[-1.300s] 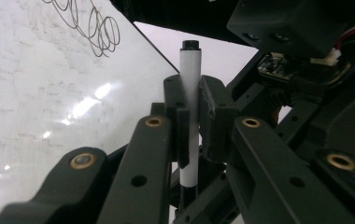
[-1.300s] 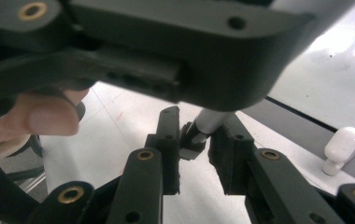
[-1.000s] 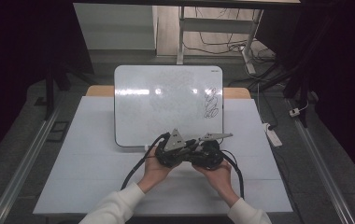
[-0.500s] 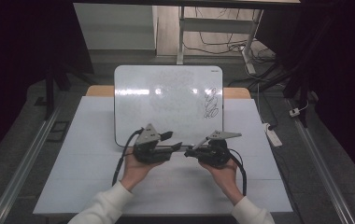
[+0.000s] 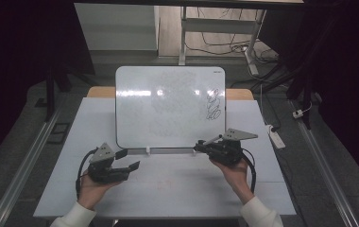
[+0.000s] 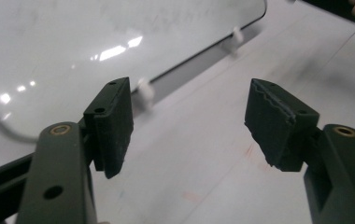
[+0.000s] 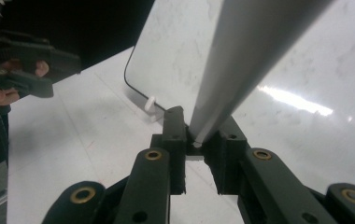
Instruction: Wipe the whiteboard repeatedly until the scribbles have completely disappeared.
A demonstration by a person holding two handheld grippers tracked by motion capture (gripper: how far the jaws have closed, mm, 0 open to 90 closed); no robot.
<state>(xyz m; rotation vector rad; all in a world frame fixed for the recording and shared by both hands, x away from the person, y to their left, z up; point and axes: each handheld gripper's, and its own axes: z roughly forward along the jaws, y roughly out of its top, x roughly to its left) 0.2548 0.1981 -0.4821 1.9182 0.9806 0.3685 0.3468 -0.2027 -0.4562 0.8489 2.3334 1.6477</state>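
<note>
The right gripper (image 5: 201,145) sits w/ its jaws shut on a grey pen-like stick (image 7: 241,70); in the right gripper view the stick's lower end is pinched between the two pads and the shaft runs up and away from the jaws, across the whiteboard (image 5: 168,106) behind it. What the stick is exactly can't be told, prob. a marker. In the high view this gripper's tips lie just at the board's lower right edge, near the black scribbles (image 5: 213,105), which are up and beyond the jaws.

The left gripper (image 5: 130,160) is well apart from the right one, off to its left. Its jaws have just been opening and stand wide, nothing between them: the left gripper view shows both pads (image 6: 112,123) w/ bare white table (image 5: 168,189) in the gap. Ahead of and left of these jaws is the board's lower rim, resting on small white clips (image 6: 144,91); the nearest clip is just beyond the left pad.

Each gripper is held by a hand coming in from the near side; white sleeves (image 5: 76,216) show at the wrists. Cables trail back from both grippers.
</note>
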